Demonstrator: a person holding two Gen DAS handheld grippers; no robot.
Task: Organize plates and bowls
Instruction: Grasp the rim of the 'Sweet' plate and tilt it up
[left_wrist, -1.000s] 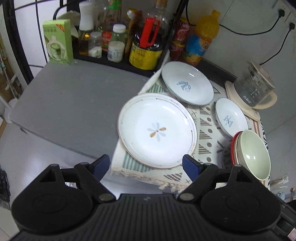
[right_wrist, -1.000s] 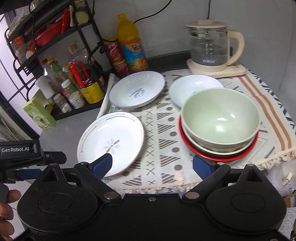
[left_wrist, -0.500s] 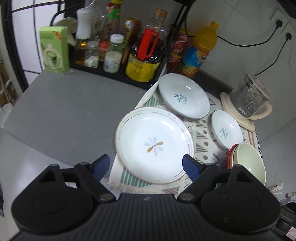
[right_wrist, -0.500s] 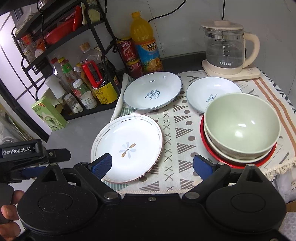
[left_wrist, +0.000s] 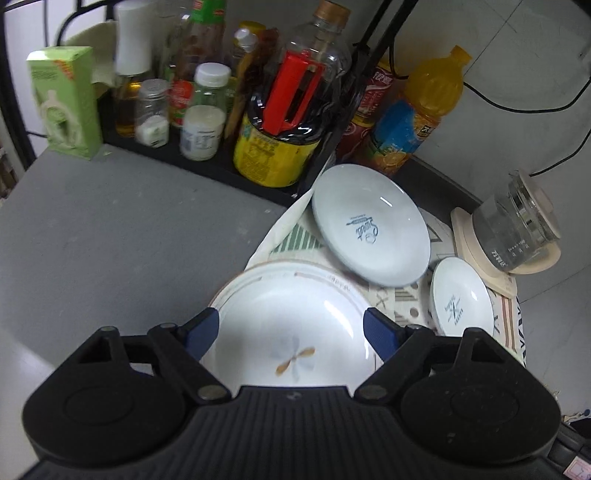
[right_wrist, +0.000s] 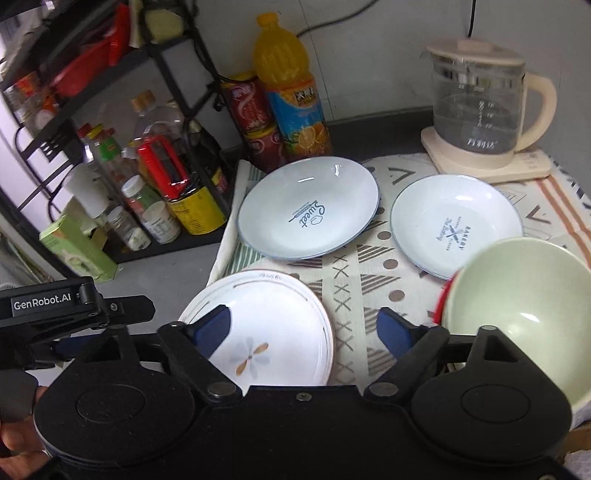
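White flower plate (left_wrist: 295, 332) between parted jaws

Both grippers are closer to the dishes than a second ago. The left gripper (left_wrist: 291, 328) now hangs over the flower plate (left_wrist: 295, 332); the right gripper (right_wrist: 304, 328) has neared its right edge.

My left wrist camera looks down from close above the flower plate (left_wrist: 295, 343), facing the bottle rack (left_wrist: 221, 162). My right wrist camera sits further right, facing the kettle (right_wrist: 480, 107). Both views share the flower plate (right_wrist: 266, 332) and "Sweet" plate (left_wrist: 369, 229).
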